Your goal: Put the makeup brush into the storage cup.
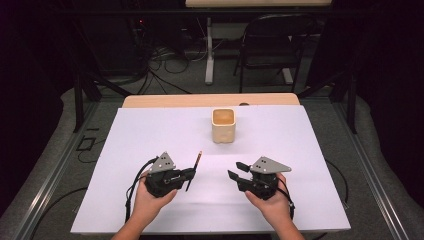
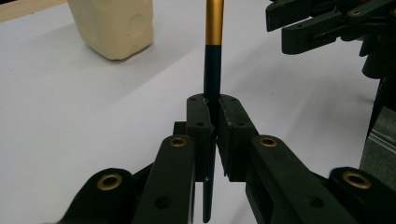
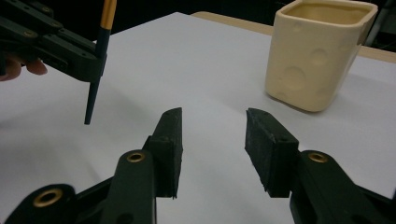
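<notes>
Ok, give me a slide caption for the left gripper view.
Left gripper clamps a dark, gold-banded pen above the white table, cream cup behind.

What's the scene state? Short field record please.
held item: dark pen with gold end
holder: left gripper, jaws clamped on the pen's shaft
right gripper: jaws apart, nothing between them
cup: cream, square, upright, beyond both grippers
surface: white sheet on the table
pen to cup: apart, not touching
</notes>
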A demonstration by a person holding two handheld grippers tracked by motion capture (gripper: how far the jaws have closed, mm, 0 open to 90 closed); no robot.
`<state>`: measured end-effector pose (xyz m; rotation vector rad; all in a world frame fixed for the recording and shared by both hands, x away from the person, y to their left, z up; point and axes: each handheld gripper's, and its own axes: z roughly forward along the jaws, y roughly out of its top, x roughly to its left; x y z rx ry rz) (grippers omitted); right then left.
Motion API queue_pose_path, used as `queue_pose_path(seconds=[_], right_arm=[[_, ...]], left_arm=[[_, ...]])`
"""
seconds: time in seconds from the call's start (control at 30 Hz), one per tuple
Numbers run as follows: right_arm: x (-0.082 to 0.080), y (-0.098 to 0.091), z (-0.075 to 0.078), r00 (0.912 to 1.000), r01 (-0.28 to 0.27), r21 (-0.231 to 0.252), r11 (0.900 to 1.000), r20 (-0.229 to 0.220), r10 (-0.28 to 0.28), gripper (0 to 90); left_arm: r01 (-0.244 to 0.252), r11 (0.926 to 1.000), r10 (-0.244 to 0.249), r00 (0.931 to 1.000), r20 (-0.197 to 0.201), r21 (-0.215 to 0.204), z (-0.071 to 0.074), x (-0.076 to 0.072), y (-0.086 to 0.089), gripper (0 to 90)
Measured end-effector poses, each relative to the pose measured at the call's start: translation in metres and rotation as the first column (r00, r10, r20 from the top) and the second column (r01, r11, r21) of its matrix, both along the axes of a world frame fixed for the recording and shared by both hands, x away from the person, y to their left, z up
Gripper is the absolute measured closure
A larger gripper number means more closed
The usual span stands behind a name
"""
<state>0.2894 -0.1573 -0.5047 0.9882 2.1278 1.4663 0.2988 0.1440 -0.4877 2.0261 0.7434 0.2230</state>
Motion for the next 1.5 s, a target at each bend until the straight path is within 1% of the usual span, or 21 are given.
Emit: queue_pose_path(seconds=[0.07, 0.13, 0.17, 0.2, 0.3, 0.37, 0.5, 0.6, 0.67, 0.77, 0.87, 1.0, 1.03, 1.07, 1.13, 1.27, 1.3, 1.33, 1.4, 1.43, 1.5], right_arm=[[0.002, 0.001, 0.002, 1.0, -0.003, 0.0, 1.0, -0.002, 0.003, 57.0], [0.005, 0.003, 0.004, 0.9999, -0.005, 0.004, 1.0, -0.016, 0.005, 57.2], [0.007, 0.005, 0.006, 0.9996, -0.009, 0.024, 0.9997, -0.027, 0.01, 57.5], [0.008, 0.006, 0.008, 0.9992, -0.014, 0.03, 0.9995, -0.037, 0.015, 58.3], [0.01, 0.008, 0.011, 0.9994, -0.021, 0.037, 0.9991, -0.026, 0.022, 59.6], [0.012, 0.012, 0.014, 0.999, -0.032, 0.067, 0.9973, -0.03, 0.034, 61.2], [0.014, 0.015, 0.018, 0.9986, -0.042, 0.082, 0.9958, -0.029, 0.044, 62.1], [0.016, 0.017, 0.022, 0.9987, -0.041, 0.116, 0.9924, -0.026, 0.044, 63.5], [0.016, 0.016, 0.022, 0.9988, -0.04, 0.12, 0.9919, -0.025, 0.043, 63.9], [0.016, 0.017, 0.022, 0.9987, -0.036, 0.147, 0.9884, -0.031, 0.041, 64.3], [0.016, 0.018, 0.021, 0.9974, -0.053, 0.154, 0.9866, -0.04, 0.06, 65.2], [0.014, 0.021, 0.021, 0.9958, -0.068, 0.203, 0.9768, -0.047, 0.079, 67.2], [0.014, 0.02, 0.022, 0.9939, -0.074, 0.209, 0.9752, -0.066, 0.089, 68.3], [0.014, 0.02, 0.022, 0.9939, -0.074, 0.209, 0.9752, -0.066, 0.089, 68.3], [0.014, 0.021, 0.021, 0.9931, -0.072, 0.243, 0.9673, -0.072, 0.093, 69.6], [0.014, 0.021, 0.02, 0.9921, -0.07, 0.252, 0.9652, -0.084, 0.094, 70.5], [0.014, 0.021, 0.018, 0.9903, -0.066, 0.277, 0.9585, -0.099, 0.097, 71.0], [0.015, 0.021, 0.017, 0.9897, -0.062, 0.291, 0.9548, -0.106, 0.097, 71.4], [0.015, 0.021, 0.016, 0.9883, -0.061, 0.297, 0.9528, -0.116, 0.099, 71.7], [0.016, 0.02, 0.014, 0.9864, -0.062, 0.312, 0.9482, -0.125, 0.106, 71.9], [0.016, 0.02, 0.013, 0.9859, -0.058, 0.312, 0.9484, -0.131, 0.103, 72.1]], left_arm=[[0.002, 1.0, -0.002, 1.0, 0.0, 0.003, 0.0, 0.001, -0.002, 83.6], [0.0, 1.0, 0.0, 1.0, -0.002, -0.005, 0.0, 0.002, -0.005, 83.6], [-0.002, 0.9999, 0.002, 1.0, -0.004, -0.016, 0.0, 0.003, -0.007, 83.6], [-0.002, 0.9999, 0.002, 1.0, -0.004, -0.016, 0.0, 0.003, -0.007, 83.6], [-0.008, 0.9996, 0.007, 0.9999, -0.01, -0.027, 0.001, 0.005, -0.01, 83.6], [-0.012, 0.9995, 0.012, 0.9999, -0.006, -0.03, 0.001, 0.006, -0.012, 83.6], [-0.02, 0.9991, 0.02, 0.9998, -0.009, -0.038, 0.0, 0.008, -0.014, 83.6], [-0.028, 0.9986, 0.027, 0.9996, -0.009, -0.045, 0.0, 0.009, -0.015, 83.6], [-0.032, 0.9984, 0.031, 0.9994, -0.011, -0.047, -0.001, 0.01, -0.016, 83.6], [-0.035, 0.9978, 0.035, 0.9994, -0.008, -0.057, -0.002, 0.01, -0.018, 83.6], [-0.036, 0.9974, 0.035, 0.9994, -0.005, -0.063, -0.003, 0.01, -0.02, 83.6], [-0.034, 0.9966, 0.034, 0.9994, -0.004, -0.075, -0.005, 0.009, -0.025, 83.6], [-0.033, 0.9961, 0.032, 0.9995, -0.004, -0.082, -0.006, 0.008, -0.027, 83.6], [-0.033, 0.9961, 0.032, 0.9995, -0.004, -0.082, -0.006, 0.008, -0.027, 83.6], [-0.03, 0.9958, 0.03, 0.9995, -0.003, -0.086, -0.007, 0.007, -0.03, 83.6], [-0.026, 0.9956, 0.026, 0.9997, 0.001, -0.091, -0.009, 0.005, -0.034, 83.6], [-0.022, 0.9953, 0.022, 0.9998, -0.001, -0.094, -0.01, 0.005, -0.035, 83.6], [-0.022, 0.9949, 0.022, 0.9998, 0.001, -0.098, -0.011, 0.004, -0.037, 83.6], [-0.021, 0.995, 0.021, 0.9998, -0.002, -0.098, -0.011, 0.004, -0.038, 83.6], [-0.021, 0.9951, 0.021, 0.9998, -0.002, -0.097, -0.012, 0.004, -0.039, 83.6], [-0.017, 0.9951, 0.017, 0.9998, -0.001, -0.097, -0.014, 0.003, -0.041, 83.6]])
